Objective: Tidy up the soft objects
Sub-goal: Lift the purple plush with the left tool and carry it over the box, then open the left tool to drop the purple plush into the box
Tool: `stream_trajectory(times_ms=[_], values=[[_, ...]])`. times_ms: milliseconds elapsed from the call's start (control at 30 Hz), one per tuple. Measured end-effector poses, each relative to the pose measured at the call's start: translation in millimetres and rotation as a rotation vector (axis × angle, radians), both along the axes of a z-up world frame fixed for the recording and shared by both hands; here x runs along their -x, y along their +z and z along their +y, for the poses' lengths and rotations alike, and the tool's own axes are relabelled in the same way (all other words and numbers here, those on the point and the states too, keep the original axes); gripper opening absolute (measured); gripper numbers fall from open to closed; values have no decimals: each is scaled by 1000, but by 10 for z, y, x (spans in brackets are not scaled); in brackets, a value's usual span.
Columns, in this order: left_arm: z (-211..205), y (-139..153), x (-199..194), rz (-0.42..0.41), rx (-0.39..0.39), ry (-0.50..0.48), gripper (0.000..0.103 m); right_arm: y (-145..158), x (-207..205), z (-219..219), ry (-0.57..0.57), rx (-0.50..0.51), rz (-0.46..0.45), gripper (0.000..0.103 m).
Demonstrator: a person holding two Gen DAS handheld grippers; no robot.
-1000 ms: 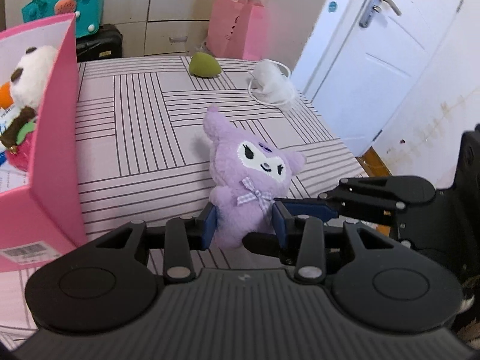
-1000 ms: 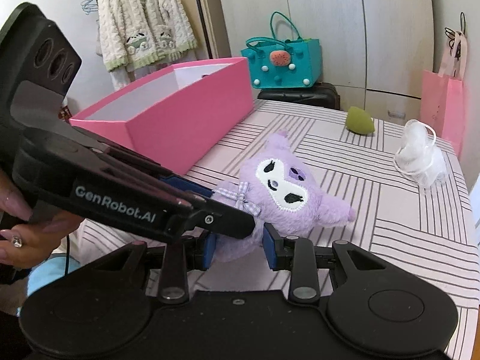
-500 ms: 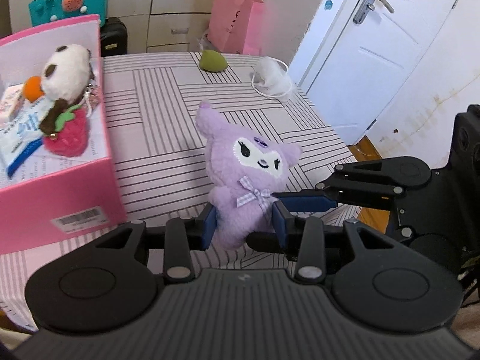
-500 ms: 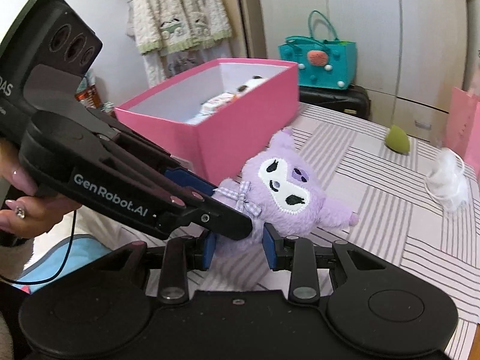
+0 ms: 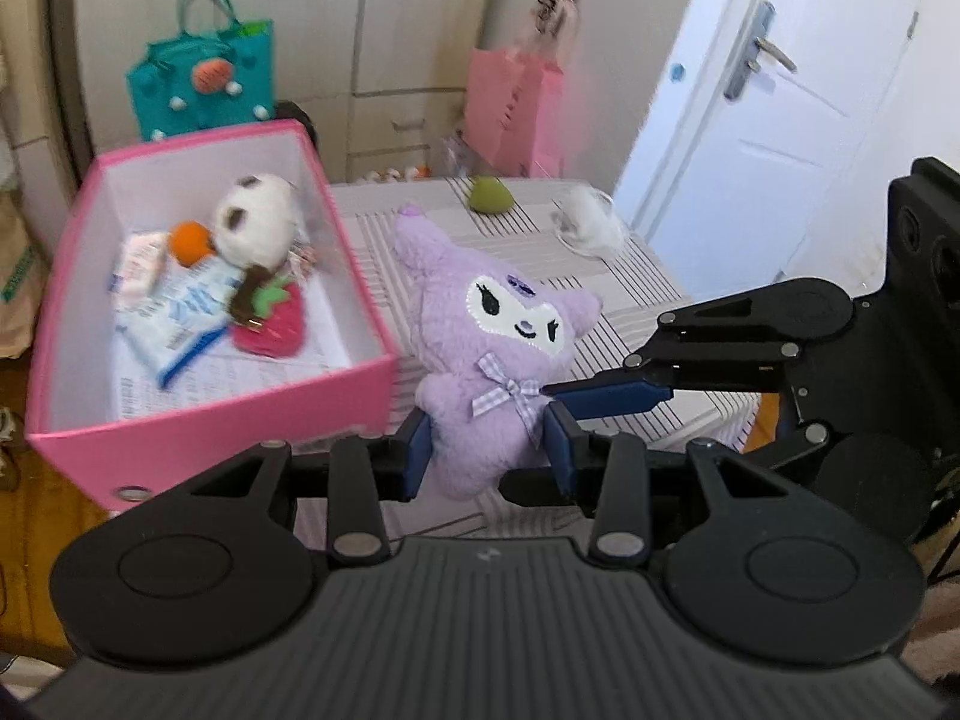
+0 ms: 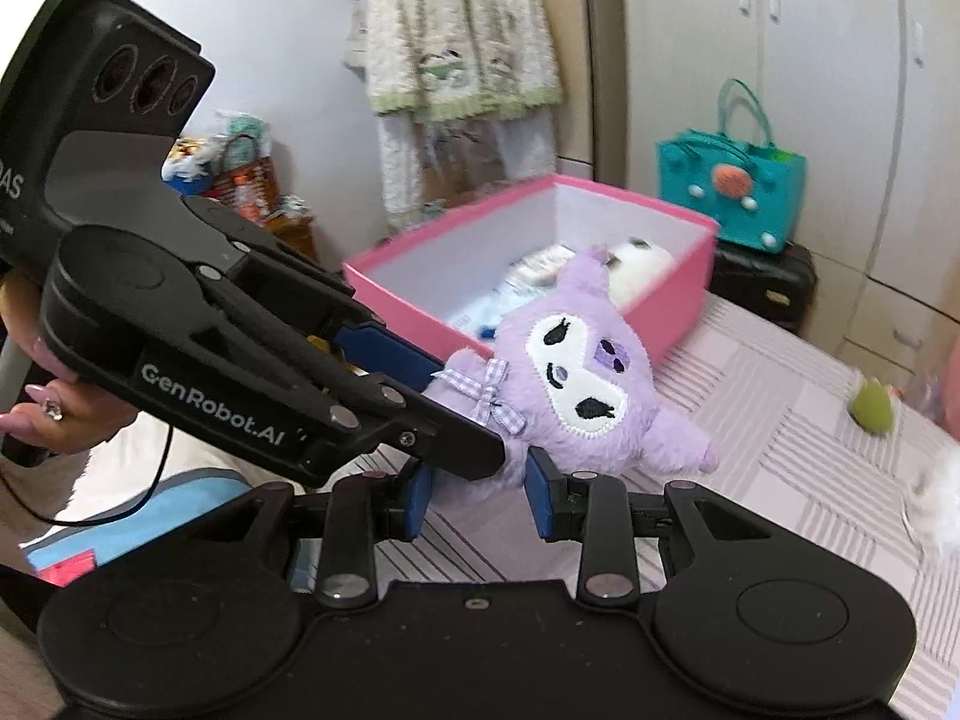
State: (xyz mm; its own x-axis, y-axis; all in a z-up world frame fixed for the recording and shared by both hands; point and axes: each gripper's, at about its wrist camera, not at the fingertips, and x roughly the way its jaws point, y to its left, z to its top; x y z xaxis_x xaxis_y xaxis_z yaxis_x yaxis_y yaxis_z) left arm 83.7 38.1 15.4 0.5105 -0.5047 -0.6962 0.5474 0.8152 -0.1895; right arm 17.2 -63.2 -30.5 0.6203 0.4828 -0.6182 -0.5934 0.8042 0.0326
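Purple plush [image 5: 501,354] hangs clear of the striped table [image 5: 636,276], pinched low on its body by our left gripper [image 5: 489,450] and by the right gripper [image 6: 477,495] from the side (both clamped on its lower end). Its long axis runs up and away from us, ear end highest. We judge the pink box [image 5: 360,387] lies just to its left, already holding a panda plush [image 5: 255,222].

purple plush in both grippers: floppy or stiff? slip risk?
Probably soft and light: the purple plush bulges where the left gripper pinches its lower body, and the head stays up without sagging. Slip looks unlikely, since fuzzy pile sits against the blue fingers. The right gripper also grips it.
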Motion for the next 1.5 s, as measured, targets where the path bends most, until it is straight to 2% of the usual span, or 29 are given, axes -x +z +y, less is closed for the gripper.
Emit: stream_trajectory(times_ms=[167, 300, 467, 567, 767, 867, 1000, 1200, 1400, 1500], values=[[234, 176, 40, -85, 16, 67, 37, 168, -92, 212, 52, 0, -60, 38], [390, 221, -94, -126, 32, 123, 38, 215, -278, 368, 75, -4, -102, 38], [574, 201, -438, -140, 57, 200, 38, 194, -685, 542, 92, -16, -126, 38], [671, 136, -690, -131, 89, 251, 38, 152, -967, 565, 82, -76, -105, 38], [800, -80, -1161, -96, 118, 330, 38, -28, -1473, 637, 94, -91, -58, 38], [830, -199, -1375, -88, 100, 359, 39, -126, -1679, 707, 112, -78, -52, 38], [879, -300, -1495, -57, 98, 368, 41, -249, -1754, 817, 138, -19, -113, 38], [942, -423, -1593, -48, 94, 386, 41, -295, -1944, 850, 165, -23, -60, 38], [926, -472, -1663, -54, 33, 355, 41, -379, -2046, 903, 171, 13, -29, 40], [936, -429, -1629, -103, 6, 376, 41, -351, -2077, 881, 137, 26, -24, 41]])
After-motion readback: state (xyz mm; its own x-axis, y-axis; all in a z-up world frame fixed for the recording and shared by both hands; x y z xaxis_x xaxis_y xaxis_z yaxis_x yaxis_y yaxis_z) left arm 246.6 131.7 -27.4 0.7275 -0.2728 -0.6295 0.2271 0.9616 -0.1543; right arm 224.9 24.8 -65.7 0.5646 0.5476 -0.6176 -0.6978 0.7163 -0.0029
